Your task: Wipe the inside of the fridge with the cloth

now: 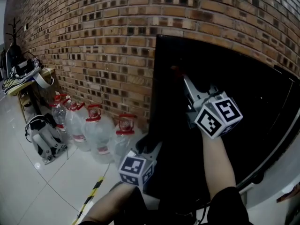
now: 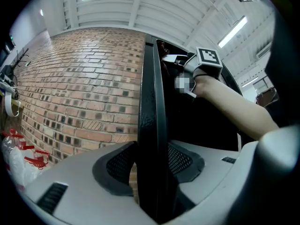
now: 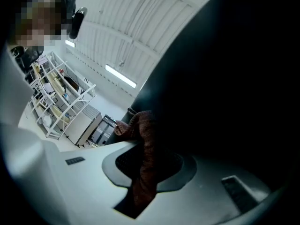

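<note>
The black fridge [image 1: 253, 102] fills the right half of the head view. My left gripper [image 1: 151, 148] is low down at the fridge's left side, shut on the thin black door edge [image 2: 152, 102], which stands upright between its pads [image 2: 117, 165]. My right gripper [image 1: 182, 78] is raised high against the dark surface, shut on a dark red cloth [image 3: 143, 139]. The cloth [image 1: 175, 70] bunches above the jaws and hangs down between them. In the left gripper view, the right arm [image 2: 225, 102] reaches past the door edge into the dark space.
A brick wall [image 1: 93, 41] runs left of the fridge. Several clear water jugs with red caps [image 1: 96, 130] stand on the tiled floor at its foot, with a backpack [image 1: 44, 137] and a cluttered desk [image 1: 23, 78] farther left. Yellow-black tape [image 1: 91, 193] marks the floor. White shelving [image 3: 56, 102] stands behind.
</note>
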